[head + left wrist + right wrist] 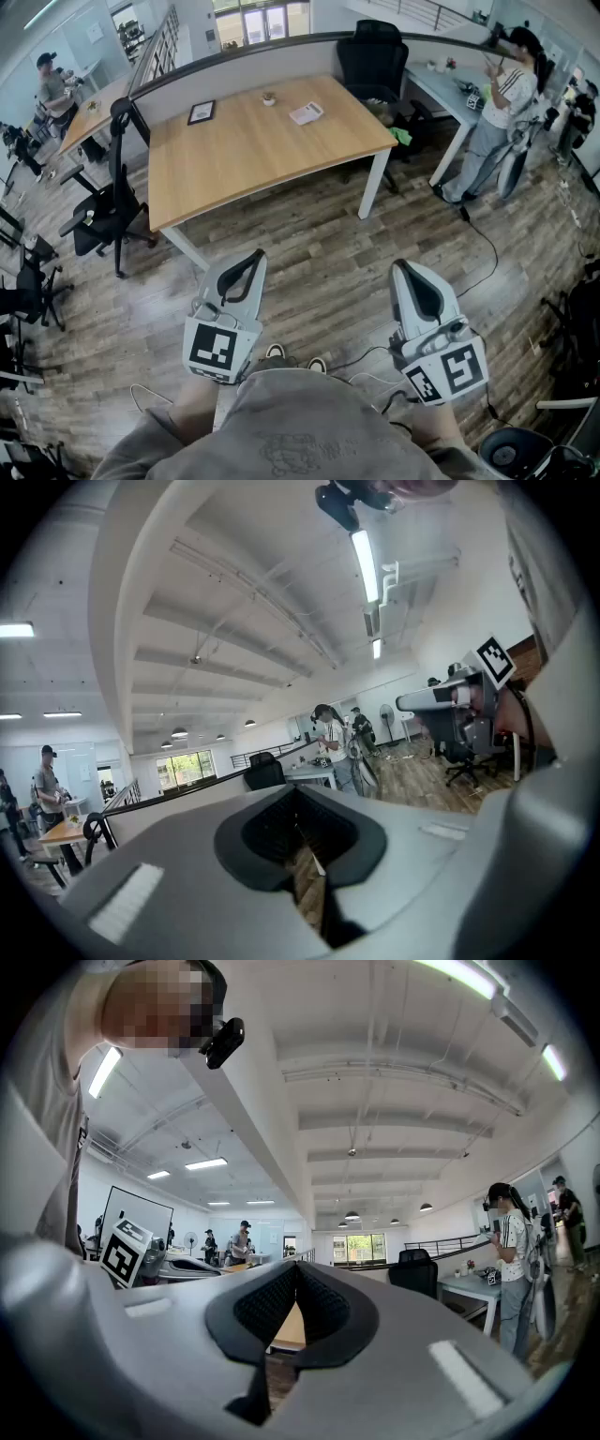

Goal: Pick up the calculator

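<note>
The person holds the left gripper [248,265] and the right gripper [409,274] side by side, well apart, before the torso, both pointing forward and roughly level. Each one's fingers [330,1309] are pressed together, gripping nothing.

A wooden table [253,155] on white legs stands on the plank floor [319,281], and near its far edge, well apart from one another, lie a dark picture frame [201,112] at the left, a small potted plant [269,97] midway and a calculator [307,113] at the right.
</note>
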The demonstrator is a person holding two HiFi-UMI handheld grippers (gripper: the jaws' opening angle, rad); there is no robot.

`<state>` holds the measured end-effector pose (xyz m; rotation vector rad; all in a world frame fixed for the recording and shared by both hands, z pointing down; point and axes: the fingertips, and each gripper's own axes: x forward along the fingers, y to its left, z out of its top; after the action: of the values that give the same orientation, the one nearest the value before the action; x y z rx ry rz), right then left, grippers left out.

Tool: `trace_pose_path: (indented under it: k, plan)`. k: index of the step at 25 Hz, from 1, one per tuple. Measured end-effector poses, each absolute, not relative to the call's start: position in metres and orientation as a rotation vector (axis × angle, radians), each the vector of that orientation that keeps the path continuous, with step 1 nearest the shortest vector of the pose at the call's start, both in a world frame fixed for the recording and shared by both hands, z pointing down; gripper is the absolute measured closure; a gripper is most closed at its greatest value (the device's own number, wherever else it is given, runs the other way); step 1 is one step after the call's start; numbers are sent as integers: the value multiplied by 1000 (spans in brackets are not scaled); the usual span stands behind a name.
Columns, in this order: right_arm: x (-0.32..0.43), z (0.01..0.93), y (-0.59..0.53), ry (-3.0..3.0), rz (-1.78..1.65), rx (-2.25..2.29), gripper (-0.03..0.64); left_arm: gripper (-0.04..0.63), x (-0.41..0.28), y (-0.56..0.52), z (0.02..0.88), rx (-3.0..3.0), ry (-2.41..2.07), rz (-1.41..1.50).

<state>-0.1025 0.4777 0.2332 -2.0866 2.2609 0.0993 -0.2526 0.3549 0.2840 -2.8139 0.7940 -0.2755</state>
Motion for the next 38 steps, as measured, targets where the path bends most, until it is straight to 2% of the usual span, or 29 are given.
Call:
trace_pose_path:
  k: [15,17,19,20,29,38]
  plan:
    - [-81,250,476,2211,95,-2150,603,594,-234,353,293,-2824,784,-271]
    - [-79,252,473,2200,90,-2149,576,594,-231,350,293,-2821,776,-265]
    - [-78,255,465,2213,77,-2142,460,594,-228,344,293,-2808,765,-255]
    - [-77,257,461,2219,71,-2142,449,594,-226,340,294,-2809,765,-255]
    - [-57,266,412,2213,33,-2159,446,594,-208,291,298,-2799,750,-241]
    - [-35,266,322,2261,12,-2168,446,594,-186,198,293,-2815,774,-211]
